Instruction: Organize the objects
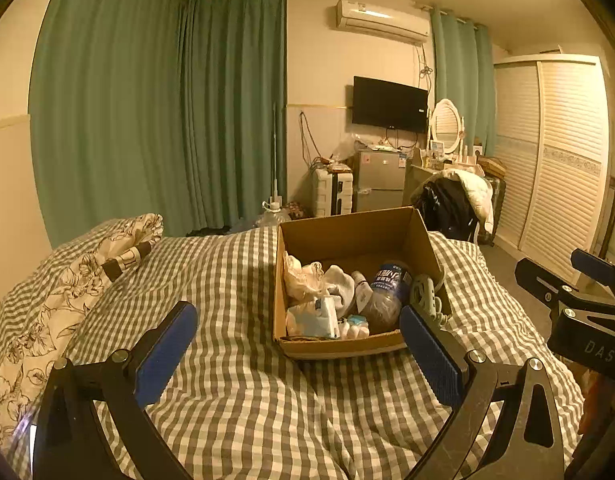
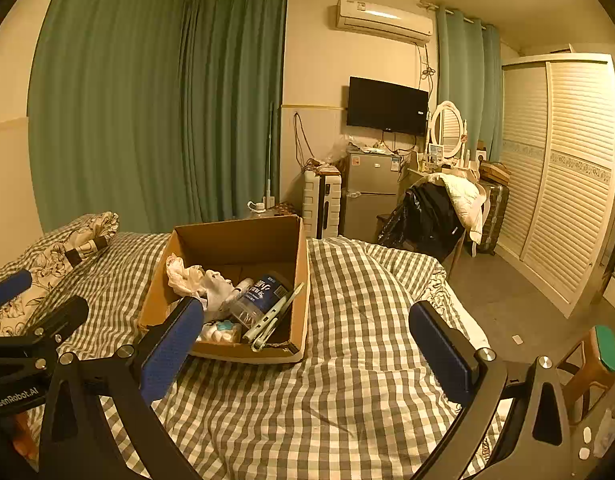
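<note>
An open cardboard box (image 1: pixel 343 236) sits on the checkered bed; it also shows in the right wrist view (image 2: pixel 235 240). In it lie a plastic bottle with a blue label (image 1: pixel 387 284) (image 2: pixel 263 292), white cloth (image 1: pixel 307 276), a tissue pack (image 1: pixel 319 318) and a pale green hanger (image 2: pixel 273 312). My left gripper (image 1: pixel 299 344) is open and empty, just short of the box's near edge. My right gripper (image 2: pixel 307 344) is open and empty, over the bed to the right of the box. Each gripper shows at the edge of the other's view.
A floral pillow (image 1: pixel 67 280) lies at the bed's left. Green curtains (image 1: pixel 147 100) hang behind. A small fridge (image 1: pixel 377 180), a TV (image 1: pixel 389 104), a chair with clothes (image 1: pixel 455 200) and a white wardrobe (image 1: pixel 555 152) stand past the bed. A stool (image 2: pixel 599 356) stands at right.
</note>
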Available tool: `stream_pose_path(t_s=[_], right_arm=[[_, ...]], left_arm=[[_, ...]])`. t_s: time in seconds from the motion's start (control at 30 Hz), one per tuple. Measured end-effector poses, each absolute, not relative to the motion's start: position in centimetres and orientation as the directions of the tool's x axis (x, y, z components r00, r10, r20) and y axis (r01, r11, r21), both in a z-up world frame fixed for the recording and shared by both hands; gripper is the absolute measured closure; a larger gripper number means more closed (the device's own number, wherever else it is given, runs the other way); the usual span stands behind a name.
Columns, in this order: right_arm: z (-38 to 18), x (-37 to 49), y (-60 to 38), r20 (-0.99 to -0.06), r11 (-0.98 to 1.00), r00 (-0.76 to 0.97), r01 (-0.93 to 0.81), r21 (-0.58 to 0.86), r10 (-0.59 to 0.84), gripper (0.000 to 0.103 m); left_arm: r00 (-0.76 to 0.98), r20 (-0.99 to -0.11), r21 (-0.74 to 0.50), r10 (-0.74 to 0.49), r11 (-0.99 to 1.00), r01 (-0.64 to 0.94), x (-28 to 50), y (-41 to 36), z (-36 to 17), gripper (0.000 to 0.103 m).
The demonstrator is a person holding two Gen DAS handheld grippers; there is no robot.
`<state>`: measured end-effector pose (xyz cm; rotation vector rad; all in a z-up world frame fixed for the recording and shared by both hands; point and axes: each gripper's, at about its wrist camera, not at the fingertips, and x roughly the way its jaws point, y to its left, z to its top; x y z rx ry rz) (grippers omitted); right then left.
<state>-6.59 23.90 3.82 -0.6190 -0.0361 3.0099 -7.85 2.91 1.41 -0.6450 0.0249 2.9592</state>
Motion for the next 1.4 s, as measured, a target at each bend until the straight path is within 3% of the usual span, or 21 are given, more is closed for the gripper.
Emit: stream_pose_path(t_s=[0.83, 1.4], right_arm=[[3.82, -6.65, 23.23, -0.400, -0.997, -0.913, -0.061, -0.054, 0.077, 0.000], [3.67, -6.67, 23.06, -0.408, -0.996, -0.909, -0.060, -0.068, 0.082, 0.000]], left_arm=[[-0.893, -0.432, -0.056, 0.126, -0.992, -0.113, -7.93, 2.56, 1.65, 0.000], [-0.914, -0.388, -0.044, 0.117, -0.993, -0.109, -7.07, 2.78, 2.17, 0.000]])
